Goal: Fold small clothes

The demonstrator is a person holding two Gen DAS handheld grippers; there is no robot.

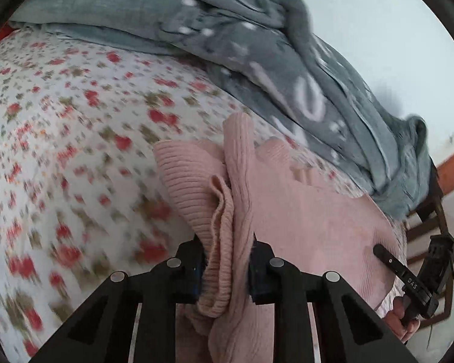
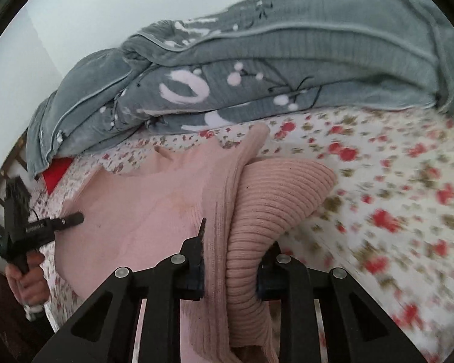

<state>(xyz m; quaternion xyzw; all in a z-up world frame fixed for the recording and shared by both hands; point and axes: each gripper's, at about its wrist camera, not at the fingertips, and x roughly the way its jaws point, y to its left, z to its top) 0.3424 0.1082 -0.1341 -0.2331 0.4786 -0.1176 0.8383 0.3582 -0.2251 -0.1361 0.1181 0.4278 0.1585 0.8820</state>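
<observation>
**Both grippers pinching pink knit on bed**

The left gripper (image 1: 227,272) is clamping a bunched fold of the pink sweater (image 1: 302,211). The right gripper (image 2: 230,272) is gripping its ribbed edge (image 2: 275,193). The sweater is lying on the floral sheet (image 1: 75,151), near the grey blanket (image 2: 257,60). Both views are showing motion blur.

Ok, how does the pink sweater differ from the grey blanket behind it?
The pink sweater is plain ribbed knit; the grey blanket carries a white print. The sweater is pinched in both the left tool and the right tool; the blanket sits untouched, bunched along the wall. Both rest on the floral sheet.
</observation>
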